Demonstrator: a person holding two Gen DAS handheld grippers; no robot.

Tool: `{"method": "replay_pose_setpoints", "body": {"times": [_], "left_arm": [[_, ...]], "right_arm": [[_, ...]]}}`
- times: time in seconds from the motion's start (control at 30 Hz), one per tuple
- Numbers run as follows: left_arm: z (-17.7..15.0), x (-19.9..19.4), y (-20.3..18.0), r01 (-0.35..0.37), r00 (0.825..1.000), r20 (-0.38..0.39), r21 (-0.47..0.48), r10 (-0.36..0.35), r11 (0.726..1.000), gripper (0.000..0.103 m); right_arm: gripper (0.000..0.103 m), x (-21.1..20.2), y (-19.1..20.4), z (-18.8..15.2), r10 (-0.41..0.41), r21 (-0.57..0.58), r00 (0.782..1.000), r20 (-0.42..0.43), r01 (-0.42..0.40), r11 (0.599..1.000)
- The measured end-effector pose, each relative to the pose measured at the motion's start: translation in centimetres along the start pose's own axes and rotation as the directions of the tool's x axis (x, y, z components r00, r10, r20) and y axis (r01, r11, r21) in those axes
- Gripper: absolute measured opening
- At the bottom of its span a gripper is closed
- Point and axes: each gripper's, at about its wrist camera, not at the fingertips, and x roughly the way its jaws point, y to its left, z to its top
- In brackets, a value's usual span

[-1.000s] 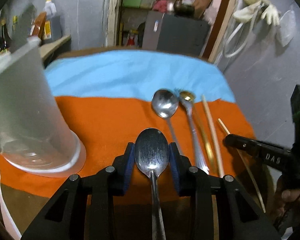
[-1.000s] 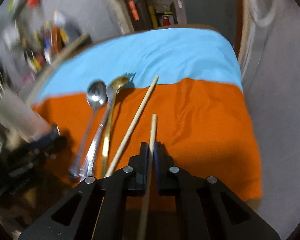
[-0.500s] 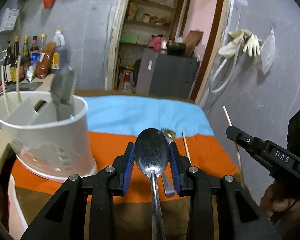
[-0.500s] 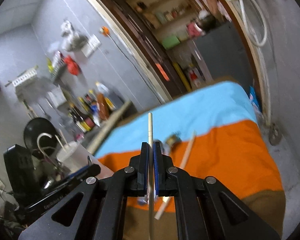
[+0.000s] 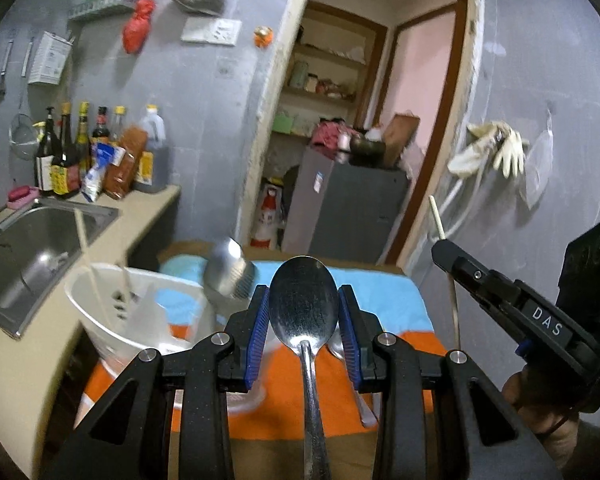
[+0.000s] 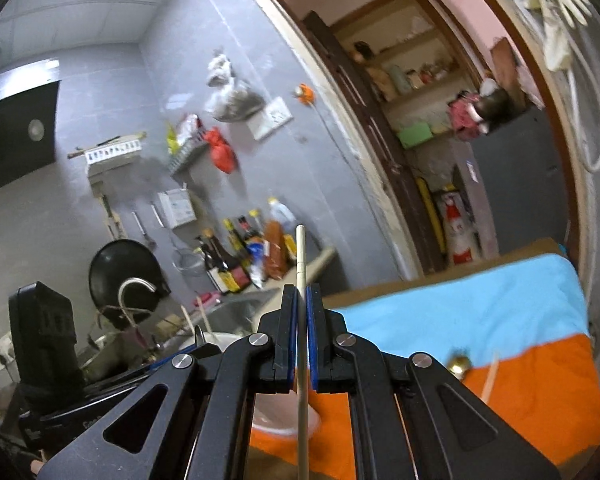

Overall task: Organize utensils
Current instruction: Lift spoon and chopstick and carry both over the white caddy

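Note:
My left gripper [image 5: 303, 308] is shut on a steel spoon [image 5: 304, 304], bowl upright between the blue pads, lifted above the table. My right gripper [image 6: 301, 300] is shut on a wooden chopstick [image 6: 300, 256], held upright; it also shows at the right of the left wrist view [image 5: 444, 256]. A white utensil holder [image 5: 140, 312] stands at the table's left with chopsticks [image 5: 85, 248] and a ladle [image 5: 228, 272] in it. A gold spoon [image 6: 458, 366] and another chopstick [image 6: 490, 376] lie on the orange cloth [image 6: 540, 392].
A steel sink [image 5: 32, 248] and a counter with bottles [image 5: 72, 152] lie left of the table. A grey cabinet [image 5: 348, 212] stands in the doorway behind. A wall with hanging gloves [image 5: 496, 148] runs along the right.
Both grippers have risen and tilted up from the table, carrying the spoon and chopstick. The holder now sits lower in the left wrist view, with the room behind in view.

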Motion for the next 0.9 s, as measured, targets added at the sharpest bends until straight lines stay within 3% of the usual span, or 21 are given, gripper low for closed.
{"method": "replay_pose_setpoints", "body": {"times": [0.23, 0.47, 0.7, 0.9], "left_arm": [[4.2, -2.5, 6.3, -0.017, 0.995, 0.093, -0.069, 0.023, 0.997, 0.029], [7.9, -2.7, 13.5, -0.009, 0.976, 0.213, -0.143, 0.039, 0.99, 0.029], [7.8, -0.5, 18.7, 0.06, 0.96, 0.279, -0.251, 0.012, 0.966, 0.029], [6.5, 0.9, 19.8, 0.084, 0.947, 0.32, -0.291, 0.015, 0.953, 0.029]], "right_arm": [[0.003, 3.3, 4.0, 1.0, 0.053, -0.015, 0.994, 0.098, -0.052, 0.999], [0.003, 7.4, 6.3, 1.3, 0.054, 0.005, 0.982, 0.184, -0.056, 0.998], [0.003, 10.1, 5.8, 0.2, -0.002, 0.012, 0.972, 0.235, -0.001, 1.0], [0.003, 11.2, 4.7, -1.0, -0.041, 0.011, 0.965, 0.259, 0.039, 0.999]]}}
